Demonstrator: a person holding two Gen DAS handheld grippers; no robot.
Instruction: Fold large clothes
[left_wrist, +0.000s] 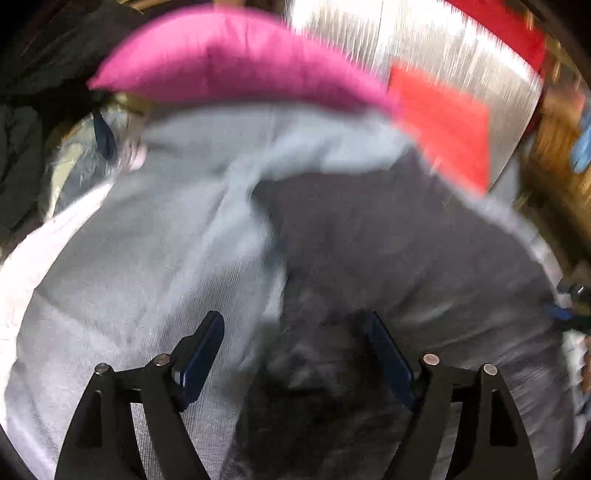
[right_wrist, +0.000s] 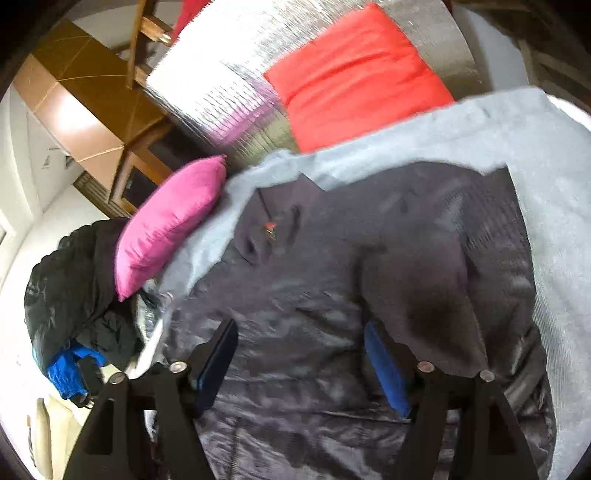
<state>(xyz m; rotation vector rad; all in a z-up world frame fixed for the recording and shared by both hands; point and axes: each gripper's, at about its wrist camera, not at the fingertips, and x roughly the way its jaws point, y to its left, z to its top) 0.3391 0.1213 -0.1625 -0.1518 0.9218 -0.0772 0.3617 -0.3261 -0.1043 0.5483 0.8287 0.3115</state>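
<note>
My two grippers, left (left_wrist: 293, 332) and right (right_wrist: 299, 343), both wide apart, empty, above the dark jacket (right_wrist: 332, 295) on the grey blanket (right_wrist: 498, 129).

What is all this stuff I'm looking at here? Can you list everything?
dark jacket: one, dark grey, spread flat on the grey cover, in front of both grippers
grey cover: one, light grey, under the jacket
pink cushion: one, magenta, at the cover's far left edge
red cushion: one, red, beyond the cover, against the silver sheet
silver sheet: one, shiny foil-like, behind the cushions
pile of clothes: black with a blue piece, left of the pink cushion
wooden furniture: brown, in the background
left gripper: black with blue pads, open above the jacket
right gripper: black with blue pads, open above the jacket
</note>
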